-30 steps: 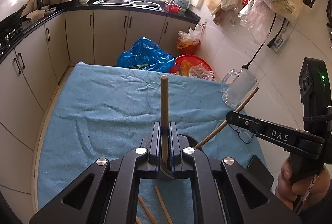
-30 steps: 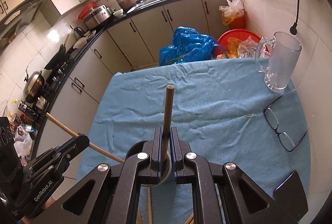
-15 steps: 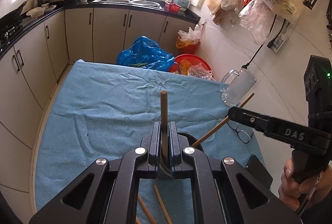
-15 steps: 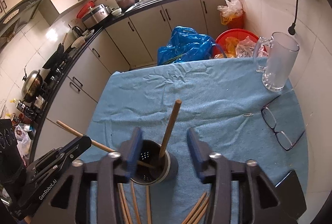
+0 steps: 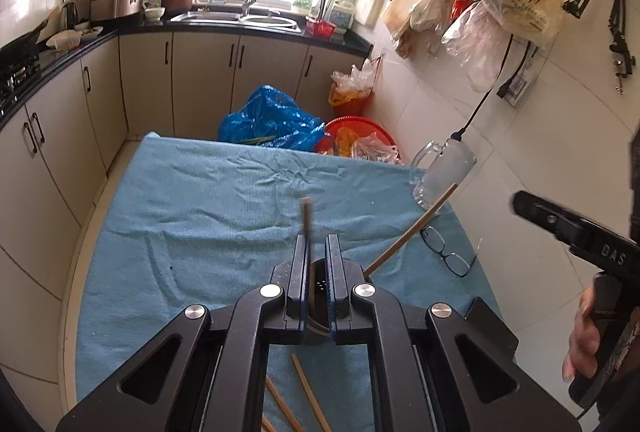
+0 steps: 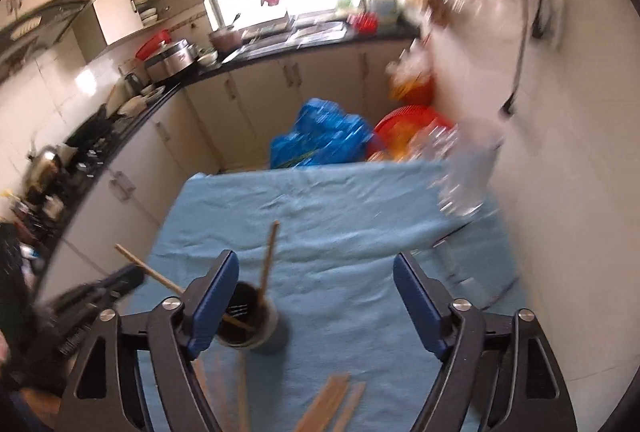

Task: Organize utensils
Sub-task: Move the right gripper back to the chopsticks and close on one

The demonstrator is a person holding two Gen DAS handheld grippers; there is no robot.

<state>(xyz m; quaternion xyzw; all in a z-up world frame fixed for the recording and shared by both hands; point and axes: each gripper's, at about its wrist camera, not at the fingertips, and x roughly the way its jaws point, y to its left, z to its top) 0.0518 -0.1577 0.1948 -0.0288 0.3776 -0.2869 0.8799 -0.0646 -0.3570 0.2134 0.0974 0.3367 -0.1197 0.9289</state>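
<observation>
Right wrist view: the right gripper [image 6: 316, 298] has its jaws wide and still opening, nothing between them; frame is motion-blurred. Just left of its left finger stands the dark holder cup [image 6: 248, 320] on the blue cloth [image 6: 340, 216], with one chopstick [image 6: 269, 256] standing in it, leaning slightly right of upright. That stick reads as dropped in and free of the pads. Left wrist view: the left gripper [image 5: 318, 264] is nearly shut, jaws narrow, clamped on a second chopstick [image 5: 306, 218] that pokes up and forward from between the pads, blurred at the tip; in the right wrist view this stick runs from the left gripper [image 6: 100, 288] down into the cup, so its lower end seems already inside the rim. Loose chopsticks [image 6: 332, 396] lie on the cloth at the near edge, in front of the cup. Far right on the cloth: a glass mug [image 5: 444, 171] and, nearer, a pair of glasses [image 5: 448, 250], both well apart from the cup. Step in hand, as I judge it: loading chopsticks into the cup, one deposit by the right tool finished, the left one pending. Next move likely calls for the left jaws to let go once the stick is seated, and for the right tool to go down to the near pile and pinch a single stick without dragging its neighbours.
</observation>
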